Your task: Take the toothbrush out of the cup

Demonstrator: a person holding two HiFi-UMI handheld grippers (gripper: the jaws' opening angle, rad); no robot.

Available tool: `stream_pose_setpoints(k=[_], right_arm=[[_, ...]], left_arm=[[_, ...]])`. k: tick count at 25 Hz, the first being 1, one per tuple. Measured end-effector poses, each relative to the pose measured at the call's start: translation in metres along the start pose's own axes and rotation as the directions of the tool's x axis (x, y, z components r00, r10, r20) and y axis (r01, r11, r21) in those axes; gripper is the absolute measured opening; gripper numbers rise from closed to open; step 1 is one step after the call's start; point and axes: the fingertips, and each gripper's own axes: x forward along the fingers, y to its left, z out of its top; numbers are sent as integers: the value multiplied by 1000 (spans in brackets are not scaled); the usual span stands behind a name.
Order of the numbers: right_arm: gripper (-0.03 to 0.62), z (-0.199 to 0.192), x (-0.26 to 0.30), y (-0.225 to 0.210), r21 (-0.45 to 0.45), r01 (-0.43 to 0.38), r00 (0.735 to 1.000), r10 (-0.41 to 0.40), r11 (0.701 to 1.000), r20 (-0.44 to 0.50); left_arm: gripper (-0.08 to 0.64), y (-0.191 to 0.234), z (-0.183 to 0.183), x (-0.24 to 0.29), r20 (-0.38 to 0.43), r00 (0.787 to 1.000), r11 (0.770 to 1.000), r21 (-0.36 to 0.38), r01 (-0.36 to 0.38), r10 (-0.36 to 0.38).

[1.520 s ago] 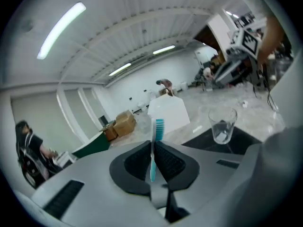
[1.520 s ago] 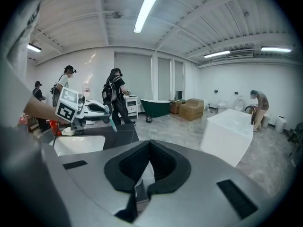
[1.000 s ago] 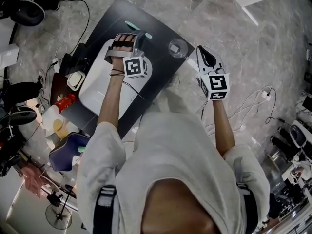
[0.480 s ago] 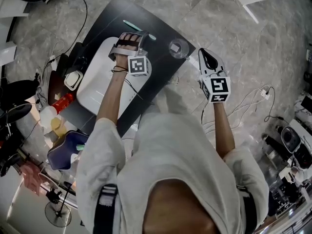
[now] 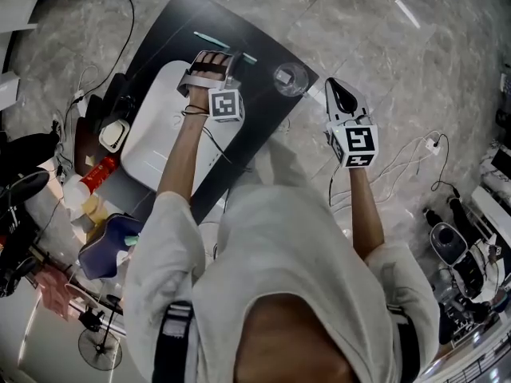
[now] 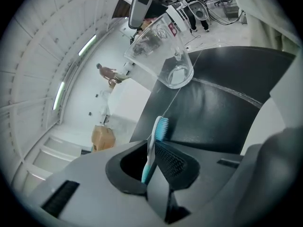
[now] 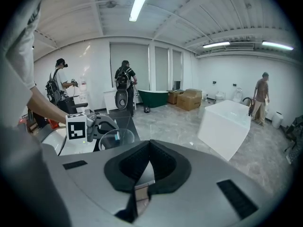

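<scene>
Toothbrush (image 6: 160, 128) is pinched in the left tool (image 6: 151, 161), its jaws opening, outside the cup (image 6: 160, 51).

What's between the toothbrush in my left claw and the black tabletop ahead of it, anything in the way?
Nothing visible. The toothbrush sits between the opening jaws of the left claw, already out of the cup, with bare black tabletop just beyond its bristles. The clear cup stands farther off, apart from it.
</scene>
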Motion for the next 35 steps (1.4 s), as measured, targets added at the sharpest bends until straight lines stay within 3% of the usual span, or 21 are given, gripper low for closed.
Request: stream_pose_setpoints(k=[4, 12, 21, 25, 30, 35], right_arm=[[12, 1, 0, -3, 2, 8, 1000, -8, 1000, -1], [12, 5, -4, 1, -1, 3, 1000, -3, 1000, 18], [12, 10, -18, 10, -8, 2, 999, -2, 1000, 44], [12, 14, -29, 16, -13, 2, 998, -1, 1000, 57], [12, 13, -43, 21, -18, 12, 997, -10, 1000, 73], [12, 9, -54, 24, -16, 20, 997, -18, 1000, 79]], left_arm=[[66, 5, 2, -4, 14, 1000, 1000, -31, 2, -2], [211, 9, -1, -12, 11, 1000, 997, -76, 22, -21], [238, 4, -8, -36, -11, 1000, 992, -125, 18, -20], [187, 8, -4, -50, -8, 1000, 987, -160, -12, 11], [55, 9, 4, -72, 5, 999, 982, -186, -43, 45], [26, 10, 13, -90, 17, 998, 971, -233, -51, 56]])
